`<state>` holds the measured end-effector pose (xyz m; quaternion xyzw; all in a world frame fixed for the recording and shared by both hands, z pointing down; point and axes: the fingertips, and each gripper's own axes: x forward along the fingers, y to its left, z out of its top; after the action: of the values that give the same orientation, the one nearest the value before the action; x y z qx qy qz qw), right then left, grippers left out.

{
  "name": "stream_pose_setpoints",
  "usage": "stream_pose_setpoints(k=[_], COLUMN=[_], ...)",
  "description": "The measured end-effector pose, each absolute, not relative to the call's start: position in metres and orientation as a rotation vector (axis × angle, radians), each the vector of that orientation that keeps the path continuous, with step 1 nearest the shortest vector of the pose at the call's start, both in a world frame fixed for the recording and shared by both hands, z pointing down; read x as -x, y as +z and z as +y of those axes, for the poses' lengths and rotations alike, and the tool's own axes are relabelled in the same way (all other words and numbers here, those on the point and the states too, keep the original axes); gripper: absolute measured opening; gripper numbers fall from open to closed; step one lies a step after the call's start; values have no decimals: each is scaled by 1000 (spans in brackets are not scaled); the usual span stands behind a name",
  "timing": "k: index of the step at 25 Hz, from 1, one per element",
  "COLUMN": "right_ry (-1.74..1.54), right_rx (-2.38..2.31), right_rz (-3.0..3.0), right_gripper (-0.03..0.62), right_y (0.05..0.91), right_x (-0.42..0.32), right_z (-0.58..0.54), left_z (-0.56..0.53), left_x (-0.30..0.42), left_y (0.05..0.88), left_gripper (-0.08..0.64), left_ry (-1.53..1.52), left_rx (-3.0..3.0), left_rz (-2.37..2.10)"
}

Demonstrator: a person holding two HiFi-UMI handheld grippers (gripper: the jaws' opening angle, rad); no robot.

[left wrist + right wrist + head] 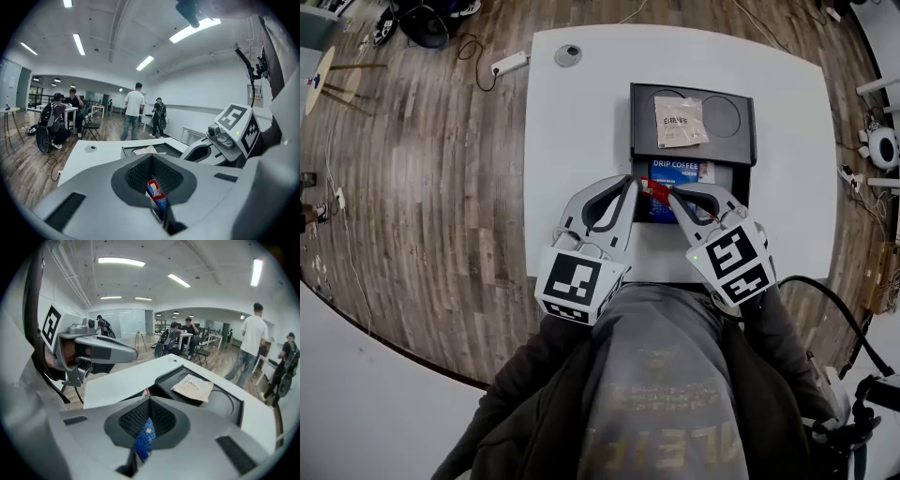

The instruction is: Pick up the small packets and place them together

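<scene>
Here, over the near half of the tray (741, 141), the left gripper (630, 185) is clamped on a red packet (156, 191) and the right gripper (671, 195) on a blue packet (145, 439); since each seems pinched only by an edge, either could slip free if the tips collide.

table (581, 141): matt white | tray (642, 141): matt black plastic | packet (680, 120): creased paper | floor (441, 187): wood

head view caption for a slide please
Left hand-held gripper and right hand-held gripper each pinch a packet above the tray holding a sachet
</scene>
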<state>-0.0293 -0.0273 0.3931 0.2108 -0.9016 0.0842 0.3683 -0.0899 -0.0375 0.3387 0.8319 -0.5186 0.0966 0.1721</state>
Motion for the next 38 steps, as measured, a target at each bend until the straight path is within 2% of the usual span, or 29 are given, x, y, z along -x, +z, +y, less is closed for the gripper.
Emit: stream_pose_setpoints(k=[14, 26, 35, 38], right_ry=[115, 357, 416, 399], right_rx=[-789, -948, -1021, -1054], right_rz=[-2388, -2316, -2267, -2254], right_gripper=[5, 5, 8, 56], right_y=[309, 363, 384, 384], right_x=[-3, -38, -44, -47], right_z=[-90, -168, -186, -188], left_z=[-57, -84, -94, -93], left_x=[79, 80, 79, 80], left_y=[298, 352, 371, 373], left_gripper=[-3, -3, -3, -3], left_ry=[235, 396, 421, 418], left_rx=[-2453, -2310, -2275, -2277], left_rz=[-1491, -1434, -1401, -1395])
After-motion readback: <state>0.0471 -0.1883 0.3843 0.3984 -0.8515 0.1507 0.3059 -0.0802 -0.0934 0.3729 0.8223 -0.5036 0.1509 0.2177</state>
